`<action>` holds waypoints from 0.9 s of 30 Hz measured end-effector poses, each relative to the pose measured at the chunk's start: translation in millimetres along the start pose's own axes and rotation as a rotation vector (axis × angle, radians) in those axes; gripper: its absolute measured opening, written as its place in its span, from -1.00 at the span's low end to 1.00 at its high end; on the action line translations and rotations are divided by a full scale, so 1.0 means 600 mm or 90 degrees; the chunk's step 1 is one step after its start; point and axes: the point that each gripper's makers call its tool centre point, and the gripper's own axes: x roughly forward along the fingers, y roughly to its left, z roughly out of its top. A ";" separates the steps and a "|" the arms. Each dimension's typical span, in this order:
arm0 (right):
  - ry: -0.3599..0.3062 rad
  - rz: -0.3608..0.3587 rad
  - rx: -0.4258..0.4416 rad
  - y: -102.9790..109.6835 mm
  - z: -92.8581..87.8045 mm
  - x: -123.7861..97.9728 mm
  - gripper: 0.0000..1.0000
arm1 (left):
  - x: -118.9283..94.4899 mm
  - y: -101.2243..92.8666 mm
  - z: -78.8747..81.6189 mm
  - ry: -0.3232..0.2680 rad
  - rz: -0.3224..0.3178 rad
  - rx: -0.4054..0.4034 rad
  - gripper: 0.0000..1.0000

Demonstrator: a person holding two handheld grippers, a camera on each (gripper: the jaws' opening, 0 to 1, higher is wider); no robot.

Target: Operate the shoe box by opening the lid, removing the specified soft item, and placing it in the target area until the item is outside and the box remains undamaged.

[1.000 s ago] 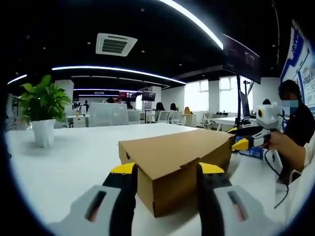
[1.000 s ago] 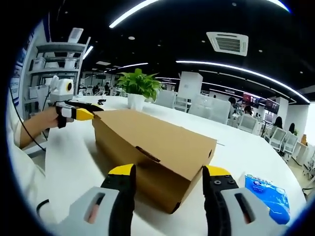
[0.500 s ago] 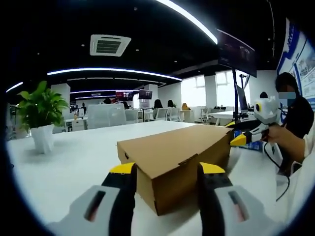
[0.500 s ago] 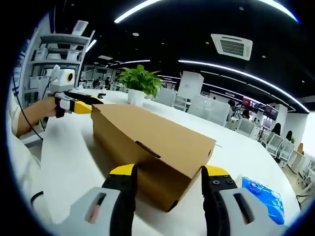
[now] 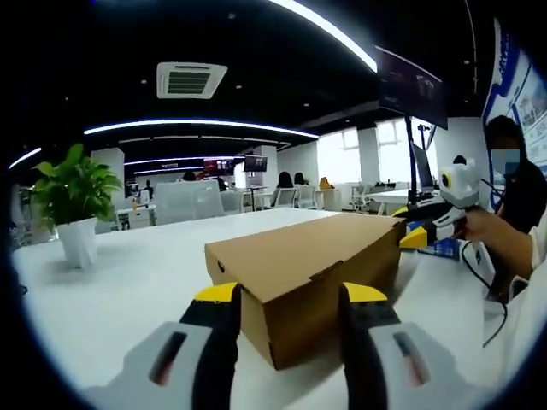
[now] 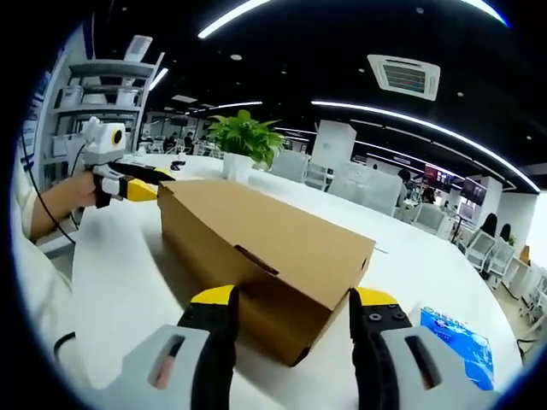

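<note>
Two grippers: left gripper [image 5: 283, 299] and right gripper [image 6: 291, 303], jaws apart, straddling opposite ends of closed brown cardboard shoe box [image 5: 308, 269].
Risk: squeezing inward could crush corners (lid unopened).

Open-plan office w/ some lab kit. Dark ceiling w/ long LED light strips [image 5: 197, 125] & a cassette AC vent [image 5: 191, 79]. Rows of white desks & office chairs [image 6: 367, 190] in the bkgd, people seated at them. Big white table [image 5: 128, 282] up front, potted plant [image 5: 75, 201] on it. Wall-mounted monitor [image 5: 412, 85], metal storage shelving [image 6: 98, 94] w/ gear.
</note>
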 end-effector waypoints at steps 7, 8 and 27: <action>0.003 0.000 0.001 -0.004 -0.003 -0.007 0.05 | 0.003 -0.005 0.001 0.005 -0.008 0.001 -0.06; 0.003 0.000 0.001 -0.005 -0.003 -0.007 0.05 | 0.003 -0.005 0.001 0.005 -0.008 0.005 -0.06; -0.074 -0.005 0.054 -0.032 0.042 -0.047 0.14 | -0.011 0.002 0.031 0.001 -0.010 0.020 0.03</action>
